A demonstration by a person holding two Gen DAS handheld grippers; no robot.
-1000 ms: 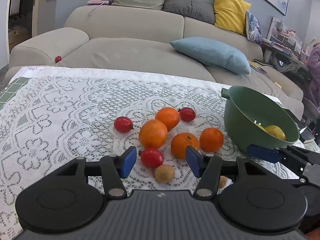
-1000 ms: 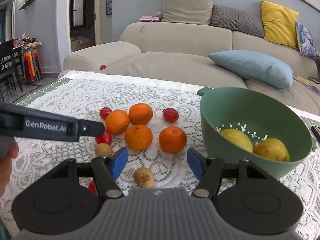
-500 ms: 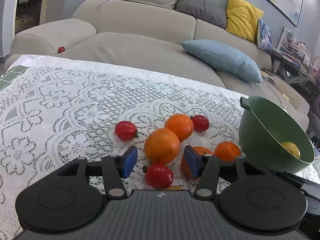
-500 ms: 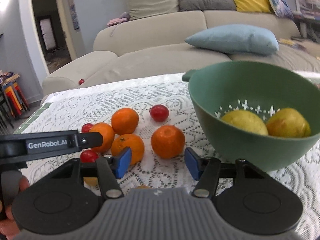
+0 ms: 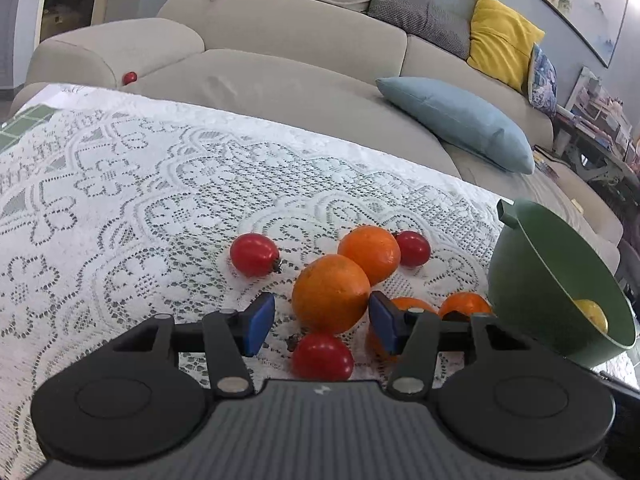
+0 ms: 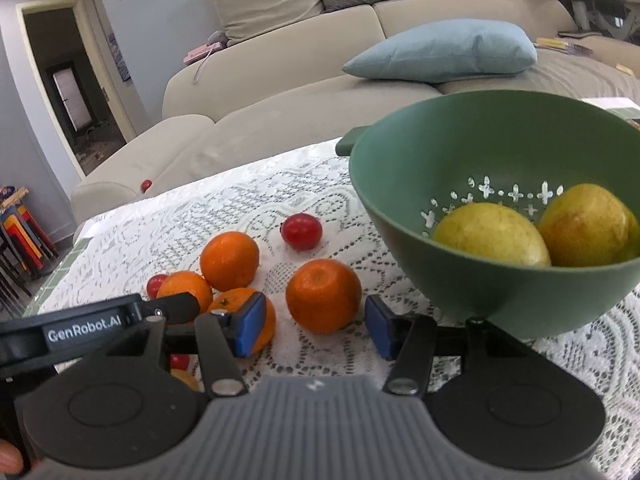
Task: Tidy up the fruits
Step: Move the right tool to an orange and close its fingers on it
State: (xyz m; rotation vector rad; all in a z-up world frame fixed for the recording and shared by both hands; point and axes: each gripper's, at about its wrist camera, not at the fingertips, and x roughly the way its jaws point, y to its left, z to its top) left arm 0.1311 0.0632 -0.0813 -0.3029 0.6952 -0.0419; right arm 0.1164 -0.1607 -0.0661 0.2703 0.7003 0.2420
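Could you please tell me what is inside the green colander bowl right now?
The green perforated colander bowl holds two yellow-green pear-like fruits side by side. Its near wall hides their undersides and the bowl's bottom.

Four oranges (image 6: 323,295) and three red tomatoes (image 5: 254,254) lie loose, clustered on the worktop. Green colander (image 6: 408,184), upright beside them, holds two yellow fruits (image 6: 491,234), possibly pears.

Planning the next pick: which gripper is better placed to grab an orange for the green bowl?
Probably the right gripper: open, with a round orange lined up just ahead between its blue pads, beside the green plastic colander bowl. The left gripper also faces an orange, but farther from the bowl.
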